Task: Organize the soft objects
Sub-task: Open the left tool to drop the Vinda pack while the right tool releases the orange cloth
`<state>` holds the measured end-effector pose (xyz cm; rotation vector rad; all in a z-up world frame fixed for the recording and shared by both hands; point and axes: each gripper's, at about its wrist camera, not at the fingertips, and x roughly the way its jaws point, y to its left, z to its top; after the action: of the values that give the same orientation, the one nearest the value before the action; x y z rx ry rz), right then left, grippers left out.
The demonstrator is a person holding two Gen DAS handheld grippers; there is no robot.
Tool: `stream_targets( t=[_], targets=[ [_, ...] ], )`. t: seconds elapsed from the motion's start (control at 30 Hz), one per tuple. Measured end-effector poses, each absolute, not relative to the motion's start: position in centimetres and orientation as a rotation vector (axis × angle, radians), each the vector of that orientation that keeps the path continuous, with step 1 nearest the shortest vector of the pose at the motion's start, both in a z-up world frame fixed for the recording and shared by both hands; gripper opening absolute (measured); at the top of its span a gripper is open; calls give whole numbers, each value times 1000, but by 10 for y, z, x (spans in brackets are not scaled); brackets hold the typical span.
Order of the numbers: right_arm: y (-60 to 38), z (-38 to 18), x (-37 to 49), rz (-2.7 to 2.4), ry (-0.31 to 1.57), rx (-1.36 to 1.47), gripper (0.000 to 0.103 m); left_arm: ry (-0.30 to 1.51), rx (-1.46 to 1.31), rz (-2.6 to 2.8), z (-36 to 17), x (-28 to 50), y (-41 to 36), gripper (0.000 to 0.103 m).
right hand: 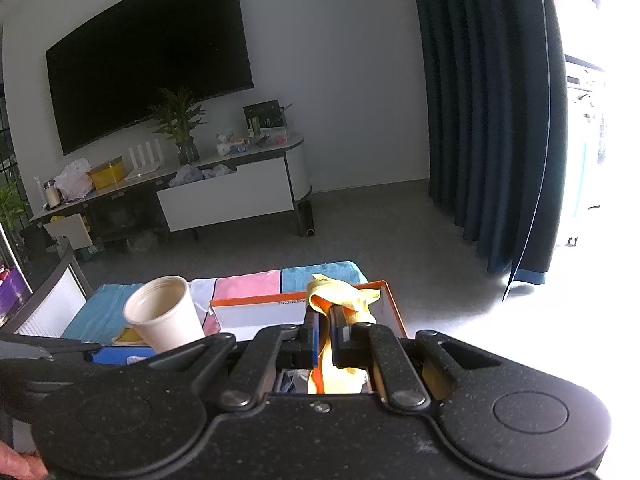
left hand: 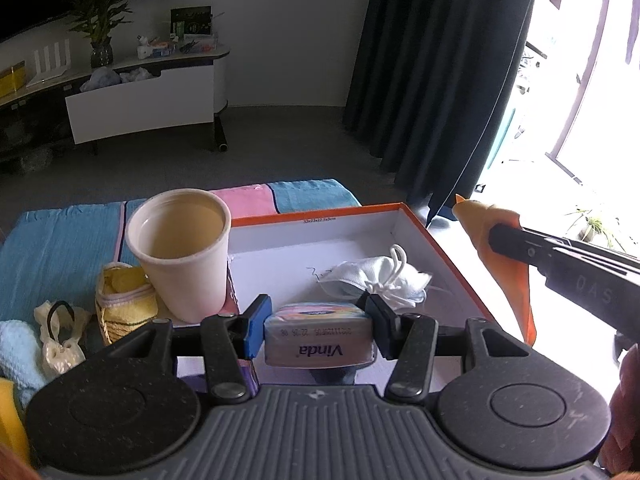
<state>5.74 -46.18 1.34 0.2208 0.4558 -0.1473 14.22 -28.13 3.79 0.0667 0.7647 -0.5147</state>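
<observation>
My left gripper is shut on a Vinda tissue pack, held over the near edge of an orange-rimmed white box. A white drawstring pouch lies inside the box. My right gripper is shut on a yellow-orange cloth and holds it above the box's right side; the cloth also shows in the left wrist view. A yellow knitted pouch, a cream hair clip and a light blue cloth lie left of the box.
A beige paper cup stands upright just left of the box, also in the right wrist view. A striped blue and pink towel covers the table. A TV cabinet stands across the floor, dark curtains at right.
</observation>
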Motion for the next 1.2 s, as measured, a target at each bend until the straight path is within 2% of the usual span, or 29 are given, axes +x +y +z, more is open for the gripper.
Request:
stream_targets(
  t=[0.47,0.5,0.53,0.6,0.73,0.83,0.9,1.2],
  targets=[
    [-471,5,103,-145,498,188,8,769,66,-524,36,168,-293,53],
    [-471,5,106,-145,494,183,10,764,63,-535,36,170,-294,54],
    [-471,5,108,-151,488,177,21,759,55,-545,36,172,-296,54],
    [-473,6,113,-152,481,178,36,751,41,-555,38,175,-298,55],
    [-474,8,112,-152,475,194,41,727,9,-561,42,175,-295,69],
    [-475,9,109,-144,478,190,43,724,12,-555,44,172,-292,70],
    [-476,10,108,-130,489,199,51,729,17,-537,45,172,-291,71],
    [-473,23,83,-147,477,215,51,713,42,-498,57,154,-277,76]
  ],
)
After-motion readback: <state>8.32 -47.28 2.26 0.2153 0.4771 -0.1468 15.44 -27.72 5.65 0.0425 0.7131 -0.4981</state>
